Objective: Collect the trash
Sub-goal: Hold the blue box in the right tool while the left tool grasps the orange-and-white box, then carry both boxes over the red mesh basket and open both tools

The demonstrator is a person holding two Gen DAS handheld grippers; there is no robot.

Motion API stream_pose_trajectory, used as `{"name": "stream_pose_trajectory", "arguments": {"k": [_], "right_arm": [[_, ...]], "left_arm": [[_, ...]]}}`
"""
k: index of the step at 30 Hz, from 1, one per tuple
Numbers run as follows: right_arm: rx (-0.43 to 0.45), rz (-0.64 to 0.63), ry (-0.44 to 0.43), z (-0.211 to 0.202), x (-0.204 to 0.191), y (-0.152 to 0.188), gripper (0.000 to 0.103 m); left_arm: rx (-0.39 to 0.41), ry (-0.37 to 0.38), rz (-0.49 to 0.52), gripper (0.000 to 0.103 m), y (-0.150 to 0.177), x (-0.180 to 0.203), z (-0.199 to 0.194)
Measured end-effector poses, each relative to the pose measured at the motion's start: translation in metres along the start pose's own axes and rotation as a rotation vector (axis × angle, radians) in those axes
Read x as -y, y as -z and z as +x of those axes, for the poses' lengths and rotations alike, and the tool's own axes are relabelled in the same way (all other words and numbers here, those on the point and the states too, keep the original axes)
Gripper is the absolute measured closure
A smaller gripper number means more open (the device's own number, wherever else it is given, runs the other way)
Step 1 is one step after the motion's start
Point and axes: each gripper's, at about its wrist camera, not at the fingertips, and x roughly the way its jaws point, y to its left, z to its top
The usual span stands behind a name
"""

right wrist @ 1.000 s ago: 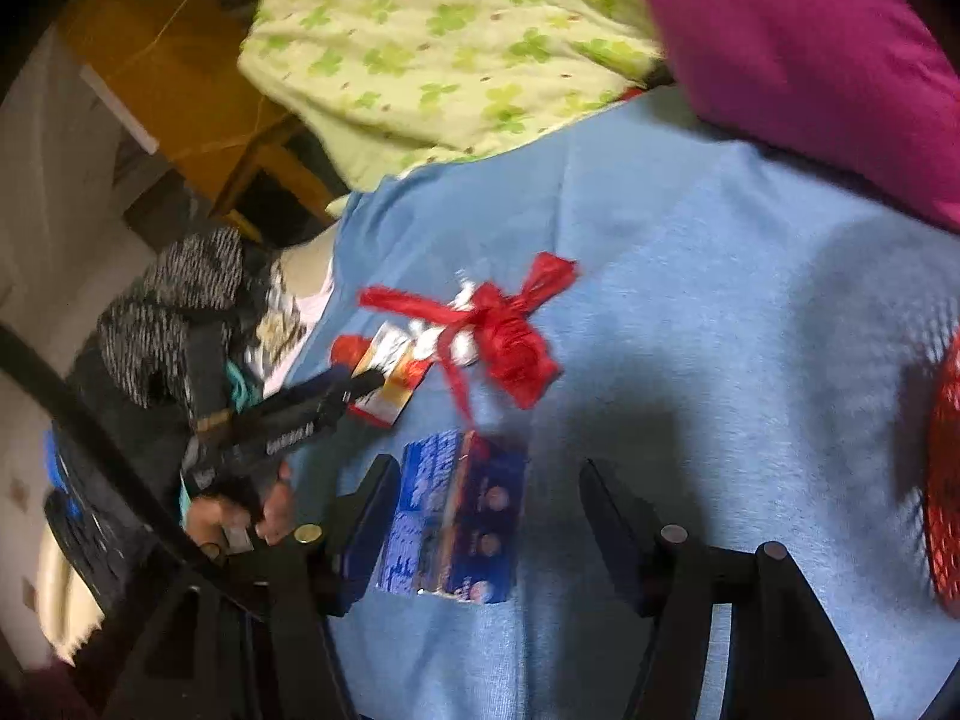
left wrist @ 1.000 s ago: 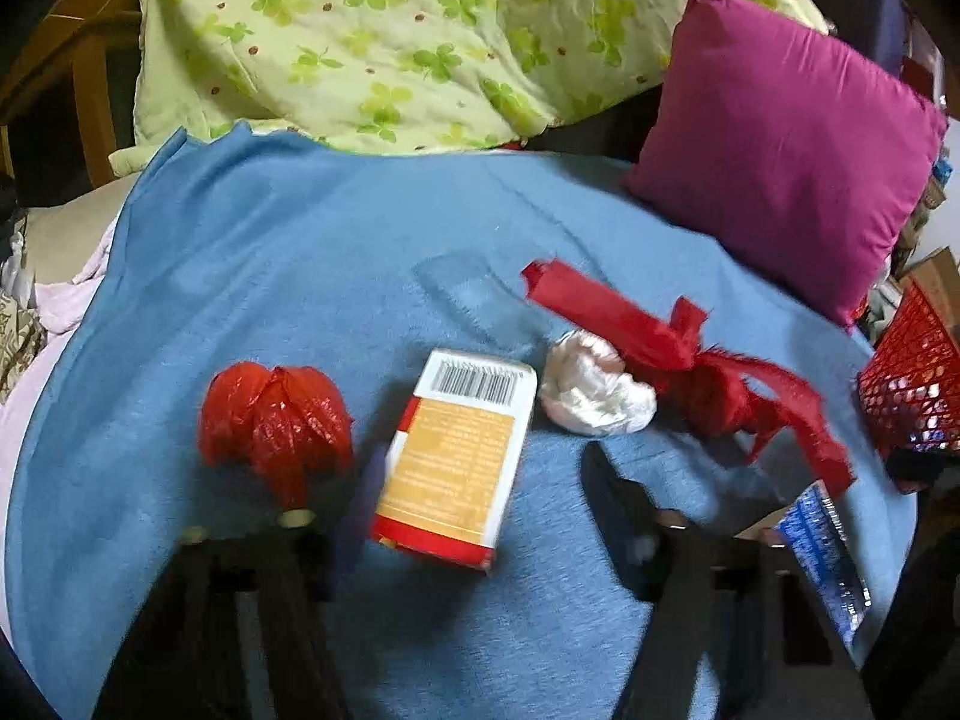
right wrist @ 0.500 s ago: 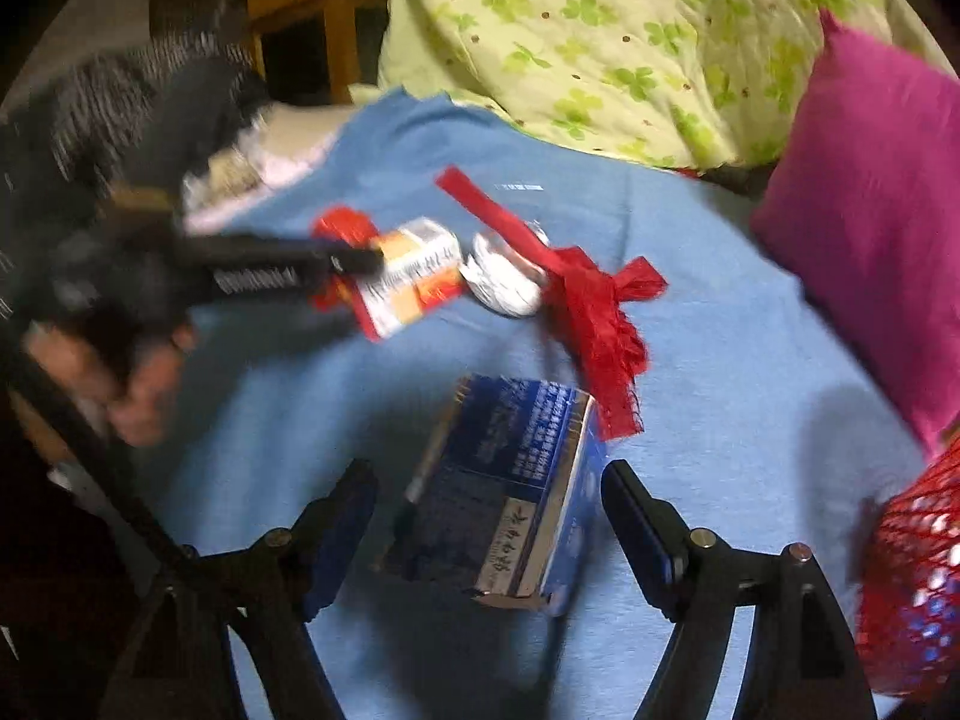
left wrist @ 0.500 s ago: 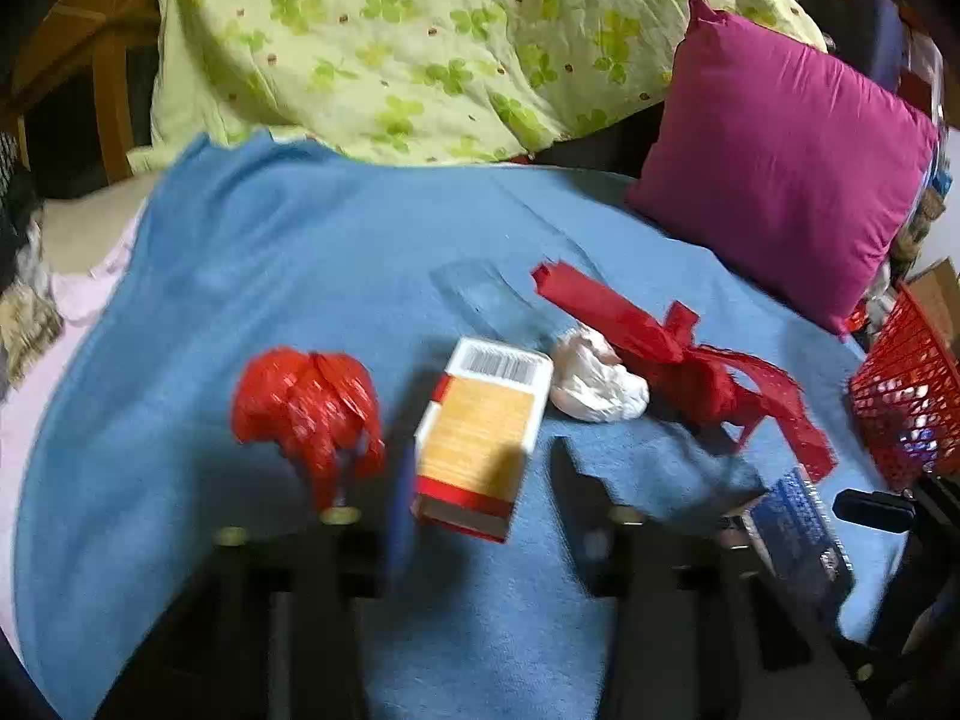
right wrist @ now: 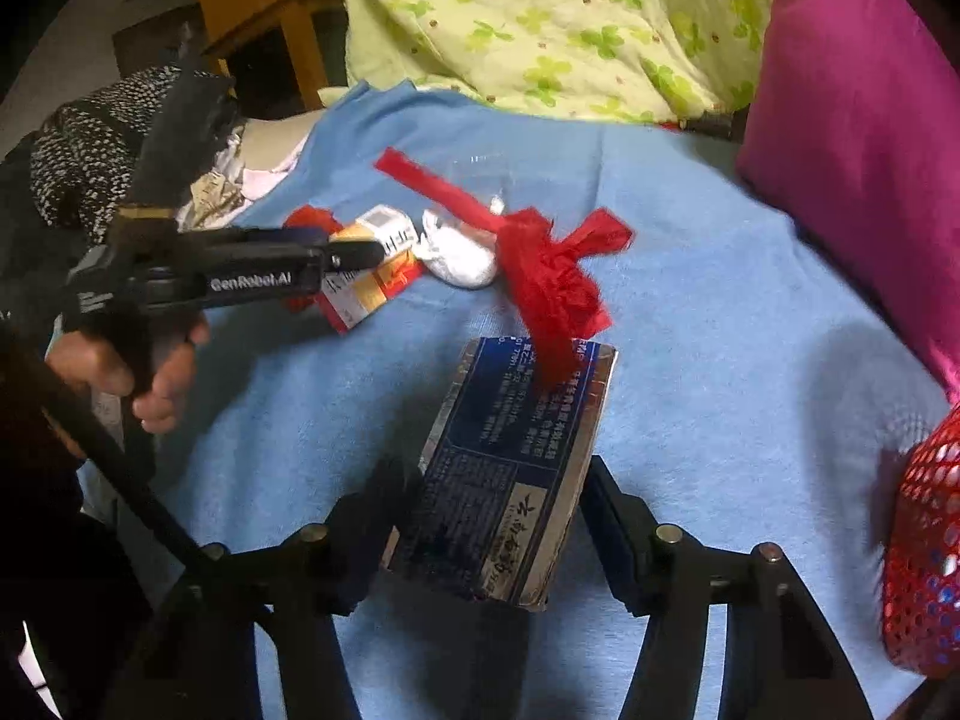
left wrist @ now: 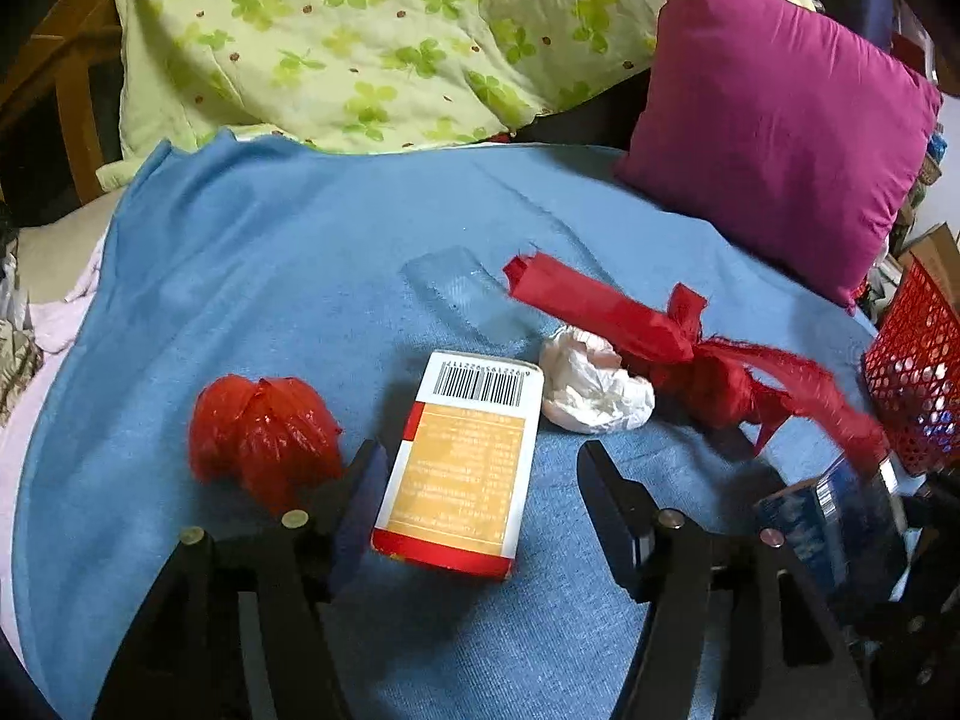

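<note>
Item: dark blue carton [right wrist: 516, 468], printed with white characters, lying on the blue blanket [right wrist: 720, 312] of the bed, its near end between the fingers of the right tongs [right wrist: 495, 498]. Right tongs: jaws closing around the carton; the left finger looks against the carton's side, the right finger just beside it with a sliver of gap, so no firm grip can be confirmed. Handling note, as a judgement: let both pads seat squarely on the carton's long sides before lifting, since the box looks light and partly crushed and could twist out. One tail of the red ribbon bow [right wrist: 552, 276] lies over the carton's far end; lift slowly so it slides off and is not dragged along. Destination: red mesh basket [right wrist: 924, 540], close at the right edge of the bed. Second item: orange and white carton with barcode [left wrist: 468, 462], flat on the blanket, between the fingers of the left tongs [left wrist: 480, 480]; jaws opening, neither pad touching it, nothing held. Adjacent trash: crumpled red plastic wrapper [left wrist: 264, 438] just beside the left finger; crumpled white tissue [left wrist: 594, 384] touching the ribbon bow; a clear plastic piece [left wrist: 462, 294] farther back. Surroundings: magenta cushion [left wrist: 774, 120], green clover-print quilt [left wrist: 360, 36].
</note>
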Motion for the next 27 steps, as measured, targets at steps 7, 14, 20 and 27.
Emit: {"name": "stream_pose_trajectory", "arguments": {"k": [7,14,20,27], "right_arm": [[0.062,0.031,-0.027,-0.021,0.014,-0.005,0.04],[0.11,0.041,-0.036,-0.038,0.022,0.0,0.04],[0.219,0.051,-0.059,-0.068,0.03,0.005,0.04],[0.348,0.085,-0.049,-0.106,0.045,0.006,0.04]], "left_arm": [[-0.035,0.018,-0.02,0.053,0.018,0.008,0.004],[-0.031,-0.032,-0.105,0.055,0.012,0.01,0.004],[0.041,-0.031,-0.134,0.055,0.026,0.024,-0.04],[0.117,-0.001,-0.106,0.055,0.066,0.05,-0.113]]}}
